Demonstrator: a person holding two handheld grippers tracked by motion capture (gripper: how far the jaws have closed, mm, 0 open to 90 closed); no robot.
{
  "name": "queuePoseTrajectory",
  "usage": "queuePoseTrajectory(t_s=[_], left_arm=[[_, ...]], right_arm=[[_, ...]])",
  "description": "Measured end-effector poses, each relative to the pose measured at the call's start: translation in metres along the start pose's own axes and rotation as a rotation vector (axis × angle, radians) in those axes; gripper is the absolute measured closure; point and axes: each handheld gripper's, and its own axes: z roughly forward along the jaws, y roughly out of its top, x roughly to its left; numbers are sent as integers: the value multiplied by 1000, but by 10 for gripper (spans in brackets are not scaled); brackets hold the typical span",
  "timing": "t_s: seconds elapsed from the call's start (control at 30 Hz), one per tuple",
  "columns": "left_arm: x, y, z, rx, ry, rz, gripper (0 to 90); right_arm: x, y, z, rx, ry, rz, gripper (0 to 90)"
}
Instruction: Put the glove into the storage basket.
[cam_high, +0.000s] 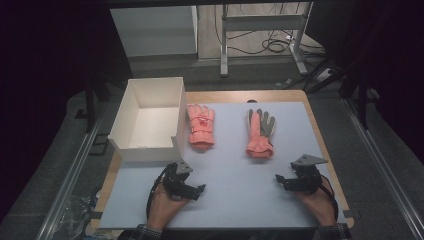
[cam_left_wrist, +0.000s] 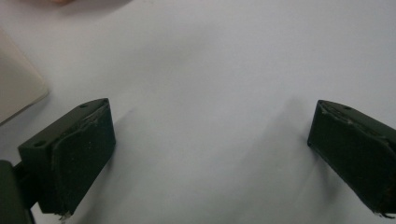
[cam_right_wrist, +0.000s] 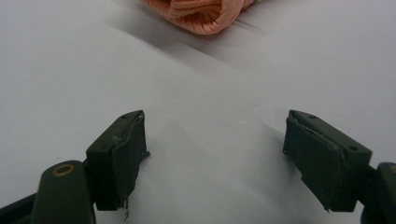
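On the table (cam_high: 225, 200) we see a white open box (cam_high: 150, 117), then two gloves. The left glove (cam_high: 201, 125) is salmon, lying flat just beside the box; the right glove (cam_high: 260, 132) is salmon with grey fingers. The left gripper (cam_high: 200, 190) and the right gripper (cam_high: 280, 179) rest wide-jawed, holding nothing.

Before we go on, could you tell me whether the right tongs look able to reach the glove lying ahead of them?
Probably yes: the right tongs stand open, and bare mat lies between them and the glove.
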Motion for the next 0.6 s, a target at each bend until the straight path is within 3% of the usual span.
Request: queuePoseTrajectory(t_s=[0.3,0.6], left_arm=[[0,0,0,-3,3,-1,9],[0,0,0,-3,3,-1,9]], right_arm=[[-8,4,-3,-11,31,65,270],[-8,25,-3,-32,49,41,330]])
